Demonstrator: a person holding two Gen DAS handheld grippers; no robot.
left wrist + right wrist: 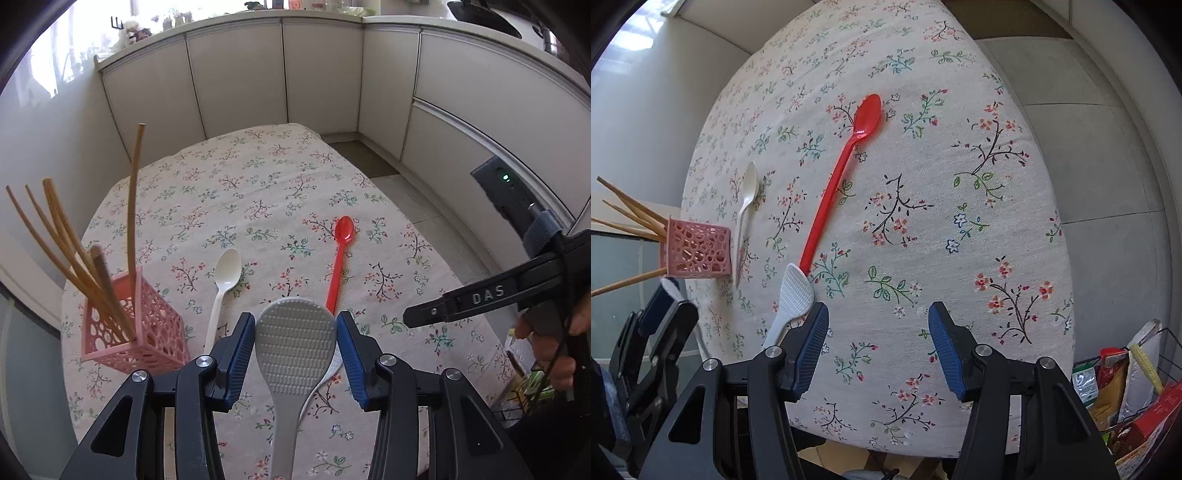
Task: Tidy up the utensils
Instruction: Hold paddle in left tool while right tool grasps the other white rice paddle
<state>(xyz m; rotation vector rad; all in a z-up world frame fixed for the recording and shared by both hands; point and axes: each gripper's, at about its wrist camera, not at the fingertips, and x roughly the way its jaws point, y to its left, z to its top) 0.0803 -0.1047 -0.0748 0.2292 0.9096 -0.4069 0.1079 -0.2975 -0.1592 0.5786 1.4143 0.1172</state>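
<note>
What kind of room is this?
Most likely a home kitchen: pale cabinets under a countertop, a table with a floral tablecloth, and a pink utensil holder holding chopsticks.

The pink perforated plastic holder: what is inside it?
Inside the pink perforated plastic holder stand several long wooden chopsticks, leaning out at different angles. Their lower ends show only partly through the holes; the bottom of the holder is covered.

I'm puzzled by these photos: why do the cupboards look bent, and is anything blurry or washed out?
Left wrist view: the fisheye lens bows the cupboards; the window is blown out white, and one chopstick in the pink holder is smeared. Right wrist view: the table edge bulges round, and dark corners frame a sharp red spoon.
</note>
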